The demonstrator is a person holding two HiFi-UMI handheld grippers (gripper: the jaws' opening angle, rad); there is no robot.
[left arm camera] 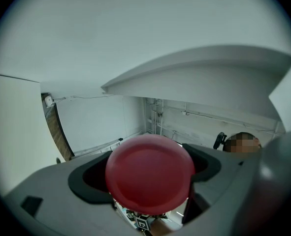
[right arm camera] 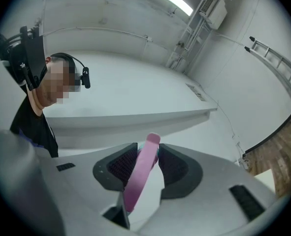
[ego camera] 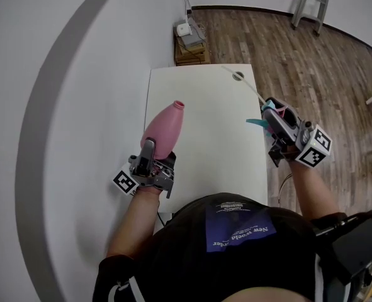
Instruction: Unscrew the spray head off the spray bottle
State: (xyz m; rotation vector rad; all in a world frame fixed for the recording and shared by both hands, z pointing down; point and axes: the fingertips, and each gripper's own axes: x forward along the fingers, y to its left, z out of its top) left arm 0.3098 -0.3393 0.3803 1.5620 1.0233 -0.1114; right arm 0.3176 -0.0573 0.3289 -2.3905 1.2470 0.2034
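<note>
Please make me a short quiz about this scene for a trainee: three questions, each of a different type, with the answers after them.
1. True or false: the spray head is still screwed on the bottle.
2. Which gripper grips the bottle? A. the left gripper; B. the right gripper; C. neither.
3. Fill in: the bottle's open neck points ___ the person.

Key
1. False: it is off, gripped by the right gripper.
2. A.
3. away from.
</note>
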